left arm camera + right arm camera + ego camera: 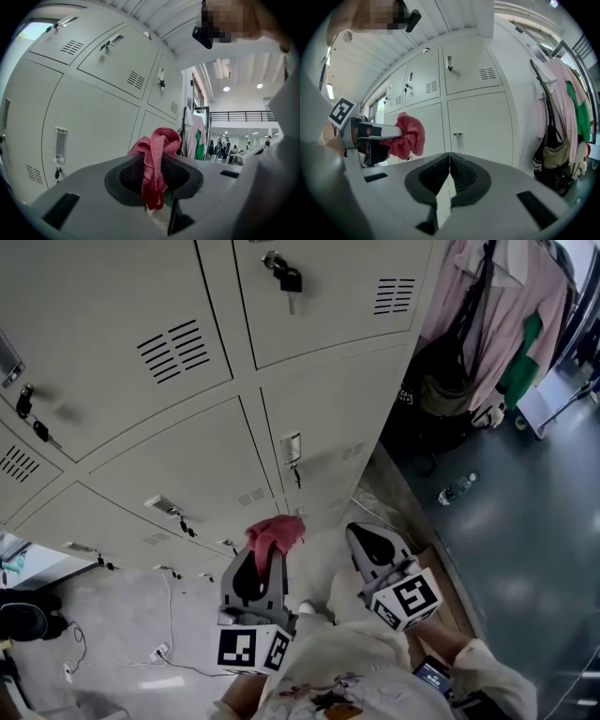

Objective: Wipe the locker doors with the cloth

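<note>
Left gripper [265, 563]: held low before the locker doors [187, 474], pointing at them, jaws clamped on 1 cloth [275, 532]. Cloth: pinkish-red, knitted, crumpled. It is bunched above the jaw tips, with 1 fold hanging down between the jaws. It lies close to a lower door; contact cannot be told. Right gripper [449, 161]: just beside the left, same heading, jaws pressed together with nothing between them.

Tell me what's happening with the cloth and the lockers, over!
Left gripper shut on pink cloth. Right gripper shut, empty. Cloth bunched, close by the locker doors, contact unclear. Nothing seen in the way.
</note>
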Motion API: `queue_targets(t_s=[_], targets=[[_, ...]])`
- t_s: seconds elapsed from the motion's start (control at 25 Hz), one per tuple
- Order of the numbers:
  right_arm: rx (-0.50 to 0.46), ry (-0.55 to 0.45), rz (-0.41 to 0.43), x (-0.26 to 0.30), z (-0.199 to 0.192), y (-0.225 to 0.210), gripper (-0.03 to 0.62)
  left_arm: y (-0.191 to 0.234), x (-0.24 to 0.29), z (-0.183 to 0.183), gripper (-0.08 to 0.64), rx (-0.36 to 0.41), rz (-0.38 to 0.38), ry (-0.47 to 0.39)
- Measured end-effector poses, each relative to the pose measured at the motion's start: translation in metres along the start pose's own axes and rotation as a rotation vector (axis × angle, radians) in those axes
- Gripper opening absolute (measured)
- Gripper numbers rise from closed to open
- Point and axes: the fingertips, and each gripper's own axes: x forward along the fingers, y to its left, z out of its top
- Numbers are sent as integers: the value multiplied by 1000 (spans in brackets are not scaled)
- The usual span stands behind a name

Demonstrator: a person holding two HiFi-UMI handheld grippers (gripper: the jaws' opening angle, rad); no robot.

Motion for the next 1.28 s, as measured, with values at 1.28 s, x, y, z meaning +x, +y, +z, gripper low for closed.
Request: queue_targets(t_s=[1.28], targets=[[-4, -11, 258, 22, 112, -138, 8, 8, 145, 128, 95, -26, 467, -131]])
